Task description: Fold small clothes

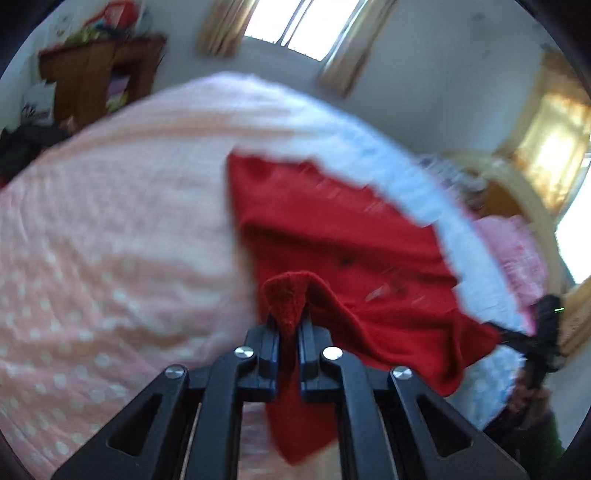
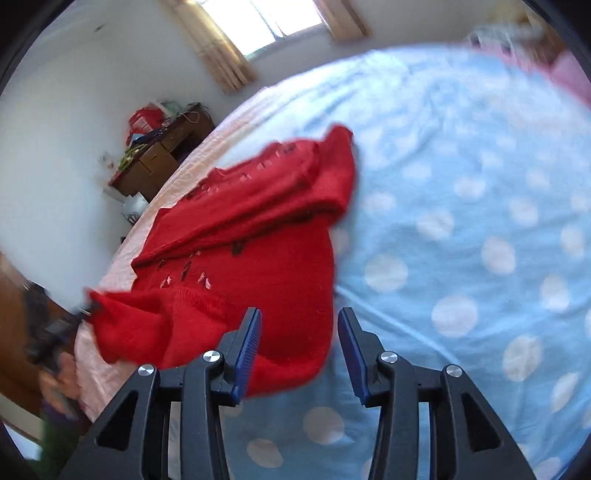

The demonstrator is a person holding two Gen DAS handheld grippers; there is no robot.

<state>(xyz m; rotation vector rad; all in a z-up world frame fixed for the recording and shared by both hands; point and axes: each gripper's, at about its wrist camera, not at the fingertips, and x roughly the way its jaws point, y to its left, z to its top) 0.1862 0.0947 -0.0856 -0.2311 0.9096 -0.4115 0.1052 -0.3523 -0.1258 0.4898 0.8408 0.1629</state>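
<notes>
A small red knitted sweater (image 1: 332, 236) lies on a bed, partly over a pink dotted sheet (image 1: 110, 221) and a blue dotted one (image 2: 461, 184). My left gripper (image 1: 288, 325) is shut on a bunched edge of the sweater and lifts it off the bed. In the right wrist view the sweater (image 2: 251, 240) lies partly folded, with small pink and dark marks on it. My right gripper (image 2: 299, 321) is open and empty, just above the sweater's near right edge. The left gripper (image 2: 86, 308) shows at the sweater's far left corner, blurred.
A brown wooden cabinet (image 1: 99, 77) with clutter on top stands against the far wall. A window with beige curtains (image 1: 295, 26) is behind the bed. A wooden headboard (image 1: 524, 192) and a pink pillow (image 1: 513, 251) are at the right. The person's hand (image 2: 59, 373) shows at the left.
</notes>
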